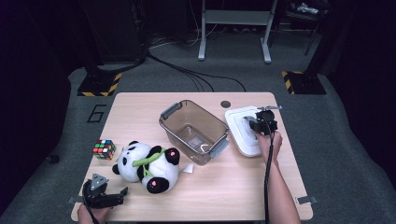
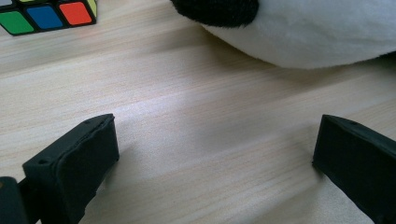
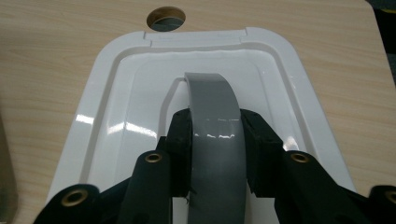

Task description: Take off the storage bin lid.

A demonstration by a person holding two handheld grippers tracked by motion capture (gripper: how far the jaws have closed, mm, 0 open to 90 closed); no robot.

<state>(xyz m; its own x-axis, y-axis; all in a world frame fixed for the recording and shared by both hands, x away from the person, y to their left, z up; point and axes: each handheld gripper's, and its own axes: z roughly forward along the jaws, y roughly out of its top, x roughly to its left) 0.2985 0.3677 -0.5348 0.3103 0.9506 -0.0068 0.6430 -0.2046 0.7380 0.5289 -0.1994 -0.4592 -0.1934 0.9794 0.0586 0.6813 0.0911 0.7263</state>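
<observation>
On the tabletop (image 1: 233, 186), the white lid (image 3: 116, 107) lies directly beneath the right gripper (image 3: 215, 140), which is clamped on its grey handle (image 3: 215, 121), while the left gripper (image 2: 215, 154) rests wide open, holding nothing, with the plush panda (image 2: 327, 32) just ahead.

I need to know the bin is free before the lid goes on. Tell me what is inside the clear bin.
The clear bin looks empty in the high view: the wood shows through its bottom, with a pale square glare or label. The corner behind its near wall is hard to read. Its white lid lies beside it, gripped by the right tongs.
</observation>
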